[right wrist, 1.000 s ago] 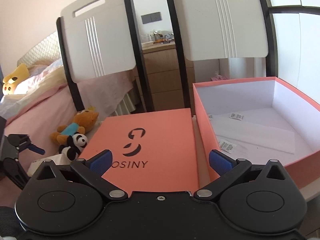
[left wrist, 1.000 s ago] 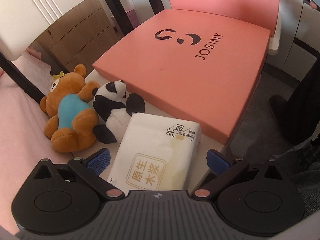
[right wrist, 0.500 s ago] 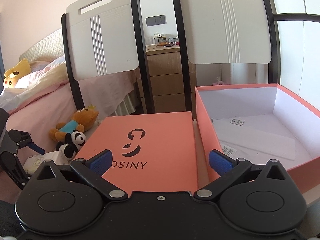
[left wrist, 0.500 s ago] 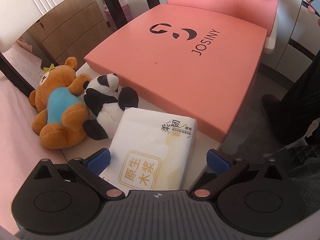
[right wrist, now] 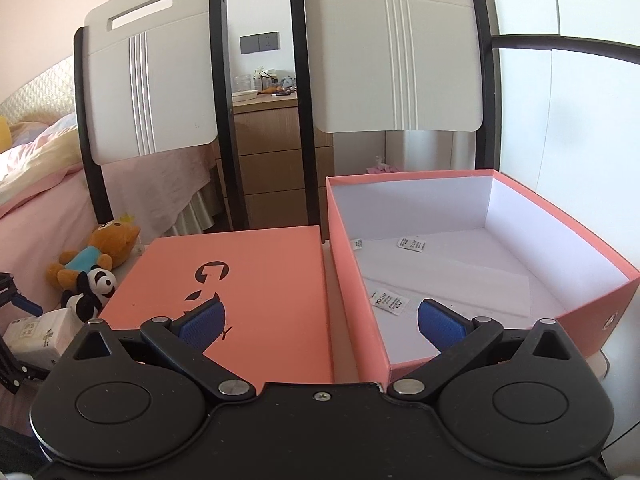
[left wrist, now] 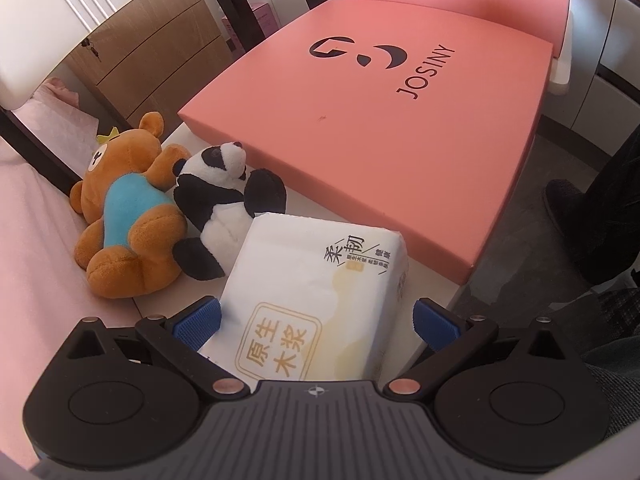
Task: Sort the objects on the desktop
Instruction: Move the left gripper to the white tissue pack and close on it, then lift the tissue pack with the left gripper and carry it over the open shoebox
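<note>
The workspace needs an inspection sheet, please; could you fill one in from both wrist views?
Surface: white tabletop, mostly covered.
Job's things: tissue pack between the open fingers of the left gripper; panda plush leaning on bear plush; coral lid flat beside open coral box.
Clutter: small packets and white paper inside the box.
Grippers: right gripper open, holding nothing.
Cables: nothing seen.
Surroundings: two white chairs, wooden drawers, pink bed.
</note>
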